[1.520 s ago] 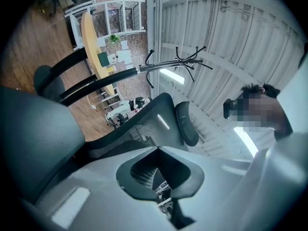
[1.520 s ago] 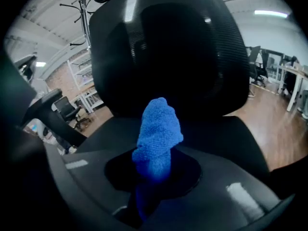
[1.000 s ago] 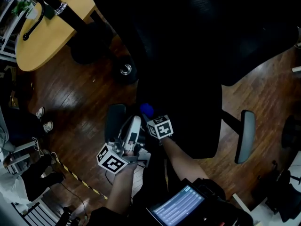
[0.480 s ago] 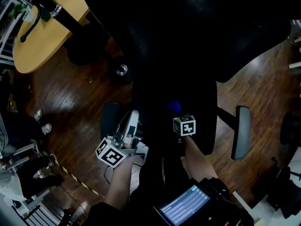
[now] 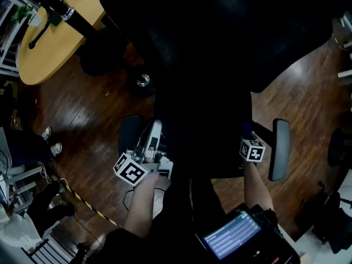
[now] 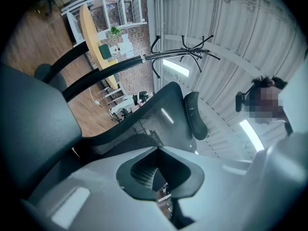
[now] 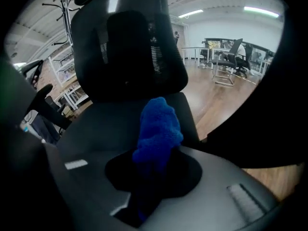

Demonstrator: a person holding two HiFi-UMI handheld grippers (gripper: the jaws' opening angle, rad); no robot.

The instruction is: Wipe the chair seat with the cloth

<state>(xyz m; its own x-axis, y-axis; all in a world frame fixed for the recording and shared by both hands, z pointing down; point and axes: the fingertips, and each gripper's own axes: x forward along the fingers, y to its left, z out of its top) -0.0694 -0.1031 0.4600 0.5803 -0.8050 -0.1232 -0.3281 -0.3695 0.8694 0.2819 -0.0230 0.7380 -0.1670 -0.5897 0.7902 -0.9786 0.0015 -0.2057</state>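
A black office chair fills the head view, its seat (image 5: 203, 131) in the middle. My right gripper (image 5: 247, 134) hovers at the seat's right edge, close to the right armrest (image 5: 278, 147), and is shut on a blue cloth (image 5: 244, 127). In the right gripper view the bunched cloth (image 7: 156, 129) sticks out of the right gripper (image 7: 154, 163) over the seat (image 7: 106, 124), with the backrest (image 7: 130, 47) behind. My left gripper (image 5: 155, 127) sits by the left armrest (image 5: 129, 136); in its own view the left gripper (image 6: 161, 177) looks shut with nothing in it and points up at the backrest (image 6: 154, 119).
A wooden desk (image 5: 55, 37) stands at the upper left on a dark wood floor (image 5: 82, 109). A chair caster (image 5: 143, 80) shows beside the base. A lit tablet (image 5: 228, 238) hangs at the person's front. A coat rack (image 6: 183, 52) stands behind the chair.
My right gripper has carried the blue cloth rightwards across the seat, from near the left gripper to the right armrest. The left gripper has stayed in place.
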